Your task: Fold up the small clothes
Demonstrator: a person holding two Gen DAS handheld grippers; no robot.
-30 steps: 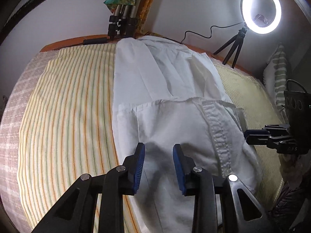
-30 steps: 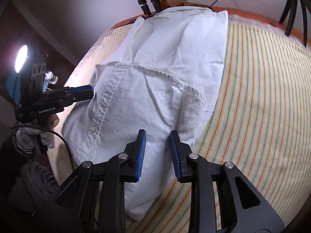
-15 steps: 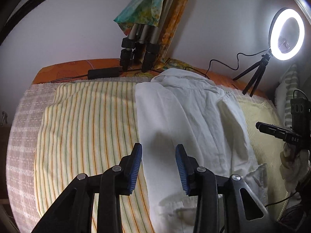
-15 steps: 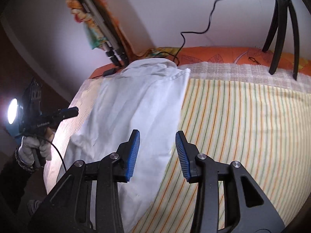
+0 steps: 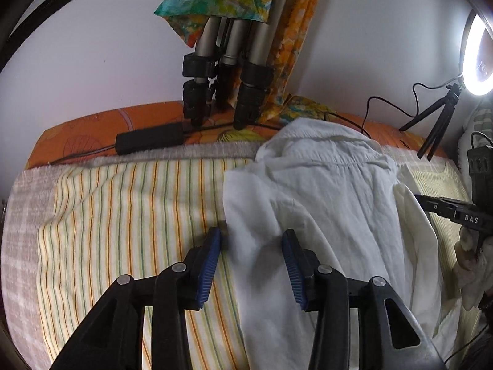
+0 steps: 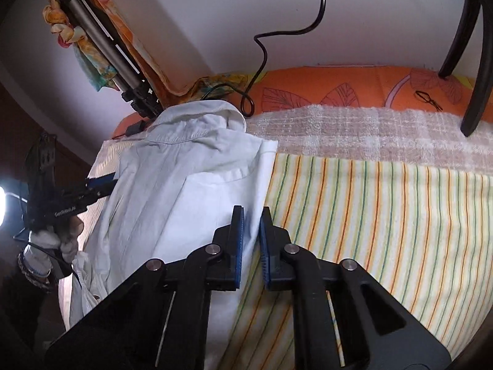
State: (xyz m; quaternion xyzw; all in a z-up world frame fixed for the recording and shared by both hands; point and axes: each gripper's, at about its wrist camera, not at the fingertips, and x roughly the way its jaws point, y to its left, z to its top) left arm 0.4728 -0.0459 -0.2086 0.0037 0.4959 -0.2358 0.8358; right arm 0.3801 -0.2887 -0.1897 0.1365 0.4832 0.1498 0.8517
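Jaws of our right gripper (image 6: 251, 240) have just narrowed onto the shirt (image 6: 185, 191) edge, ready to fold, while our left gripper (image 5: 251, 259) stays open.

Dim; ring light (image 5: 479, 58) glare; fisheye-warped edges.

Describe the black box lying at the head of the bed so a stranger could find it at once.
Start at the striped sheet and go up to the orange strip along the wall. The black box lies there, left of the tripod legs and the white shirt. It is the only long, flat, dark block lying down, with a thin cable at each end.
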